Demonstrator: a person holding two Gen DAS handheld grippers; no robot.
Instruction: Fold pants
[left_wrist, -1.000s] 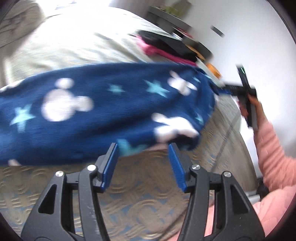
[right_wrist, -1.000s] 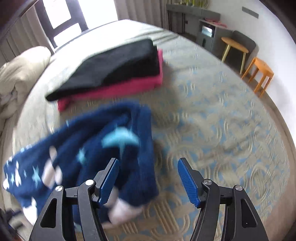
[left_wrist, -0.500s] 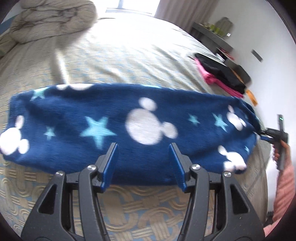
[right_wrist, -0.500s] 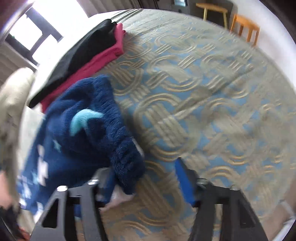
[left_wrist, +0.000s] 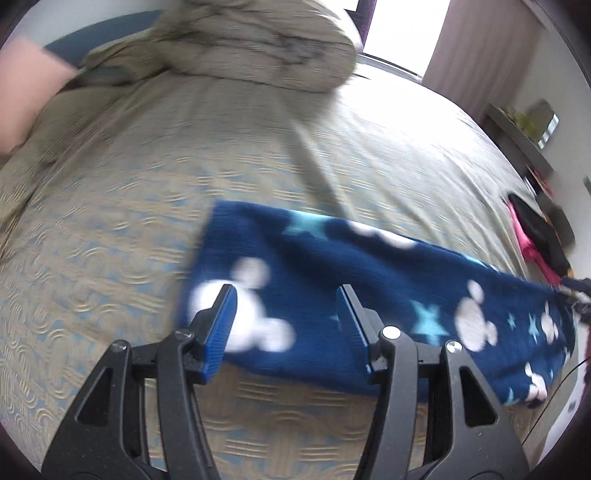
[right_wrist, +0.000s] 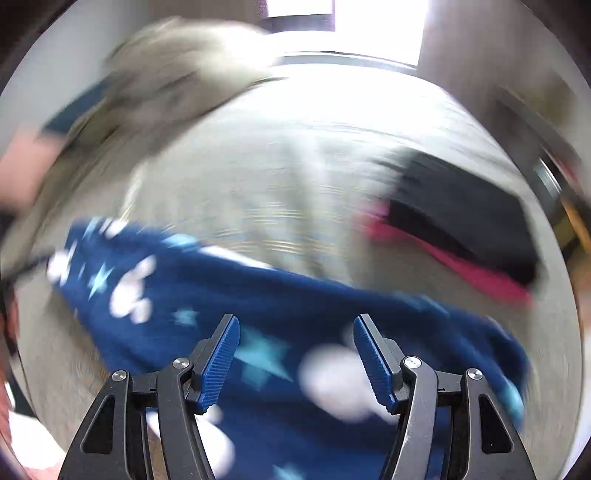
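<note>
The dark blue fleece pants (left_wrist: 369, 280), printed with white mouse heads and light blue stars, lie as one long strip across the patterned bedspread (left_wrist: 110, 240). My left gripper (left_wrist: 286, 295) hovers open over their left end, with only fabric behind the blue pads (left_wrist: 221, 328). In the blurred right wrist view, my right gripper (right_wrist: 295, 325) stands open above the right part of the pants (right_wrist: 295, 295), nothing pressed between its fingers. A dark shape at the pants' far right end in the left wrist view is too blurred to name.
A bundled beige duvet (left_wrist: 251, 40) lies at the head of the bed beside a pink shape (left_wrist: 22, 88). A folded black and pink stack (right_wrist: 461, 221) sits on the bed beyond the pants' right end. A shelf (left_wrist: 524, 129) runs along the right wall.
The left gripper has swept along the pants to their left end. The right gripper has swung and rolled from the pants' end to above their right part. Both stayed open.
</note>
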